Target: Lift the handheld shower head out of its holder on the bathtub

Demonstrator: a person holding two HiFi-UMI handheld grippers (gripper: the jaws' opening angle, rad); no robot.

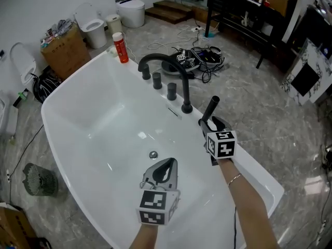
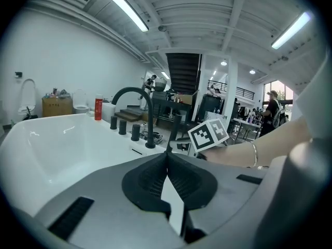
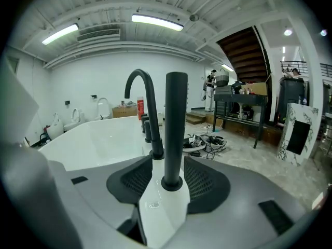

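Standing on a grey marbled floor (image 1: 249, 97), a glossy white freestanding bathtub (image 1: 72, 82) is taking up the middle of a big, strip-lit workshop. A brown cardboard box (image 1: 65, 51) and a white toilet (image 1: 93, 25) are sitting by the far wall, a tangle of black cables (image 1: 205, 56) is lying on the floor beyond the tub's right edge, and a small round fan (image 1: 39, 180) is resting on the floor off its left edge. A red cylindrical bottle (image 1: 120, 47) is standing on the tub's far corner.

Along the right edge of the rim, a tall black arched faucet (image 1: 158, 57) is rising beside three short black knobs (image 1: 157, 81). Nearer along that same edge, the slim black stick-shaped handheld shower head (image 1: 211, 108) is standing upright in its black collar holder (image 3: 171, 182).

The right gripper (image 3: 170, 162) is reaching in at rim level with its jaws spread wide. The shower head is standing between them just above the holder, with a gap showing on each side, so nothing is being gripped.

The left gripper (image 1: 171, 162) is hovering over the tub's white interior, near the round metal drain (image 1: 153, 154) and well left of the shower head. Its jaws are pressed together with nothing between them.
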